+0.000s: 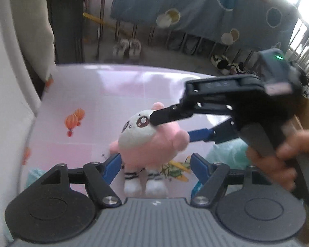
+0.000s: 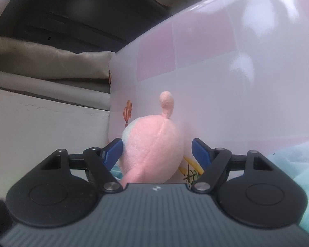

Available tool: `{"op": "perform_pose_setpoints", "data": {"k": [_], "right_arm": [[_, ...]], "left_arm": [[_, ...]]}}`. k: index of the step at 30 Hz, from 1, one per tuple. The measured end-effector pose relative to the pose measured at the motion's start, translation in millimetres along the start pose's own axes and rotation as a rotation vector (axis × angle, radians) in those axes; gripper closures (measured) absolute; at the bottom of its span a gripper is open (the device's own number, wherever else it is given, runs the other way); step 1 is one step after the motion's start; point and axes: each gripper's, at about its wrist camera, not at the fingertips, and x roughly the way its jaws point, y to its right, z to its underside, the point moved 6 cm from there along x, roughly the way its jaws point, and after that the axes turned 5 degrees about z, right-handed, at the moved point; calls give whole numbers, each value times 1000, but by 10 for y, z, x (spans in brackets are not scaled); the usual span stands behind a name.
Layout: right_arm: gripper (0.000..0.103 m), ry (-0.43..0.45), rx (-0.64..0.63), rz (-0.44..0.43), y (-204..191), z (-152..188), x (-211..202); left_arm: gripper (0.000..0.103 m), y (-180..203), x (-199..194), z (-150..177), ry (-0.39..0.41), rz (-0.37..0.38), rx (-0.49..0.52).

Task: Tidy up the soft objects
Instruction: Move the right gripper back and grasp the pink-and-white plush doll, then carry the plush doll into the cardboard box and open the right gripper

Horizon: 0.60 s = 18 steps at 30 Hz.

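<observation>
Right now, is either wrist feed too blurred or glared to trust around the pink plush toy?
Left wrist view: pink plush toy fairly sharp, window glare blows out the top right corner, background smeared. Right wrist view: plush slightly soft, pale glossy tablecloth shows glare patches.

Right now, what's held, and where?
Fingers of the right gripper straddle the pink plush at its head; firm grip cannot be told. Left gripper holds nothing.

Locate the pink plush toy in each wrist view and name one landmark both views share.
Left wrist: pink plush toy at centre, face showing, the right hand-held gripper around its head.
Right wrist: low centre, seen from behind.
Shared landmark: orange balloon print on the pink surface.
</observation>
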Motion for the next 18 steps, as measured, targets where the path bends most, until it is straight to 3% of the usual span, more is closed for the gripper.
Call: {"op": "perform_pose_setpoints", "data": {"k": [6, 10, 18], "right_arm": [[29, -31, 78, -79, 66, -62, 45], [30, -38, 66, -47, 60, -73, 195], [38, 6, 39, -59, -103, -26, 89]], "left_arm": [[29, -42, 299, -47, -69, 6, -53], [28, -76, 456, -133, -79, -17, -66], [30, -84, 309, -251, -53, -16, -132]]}}
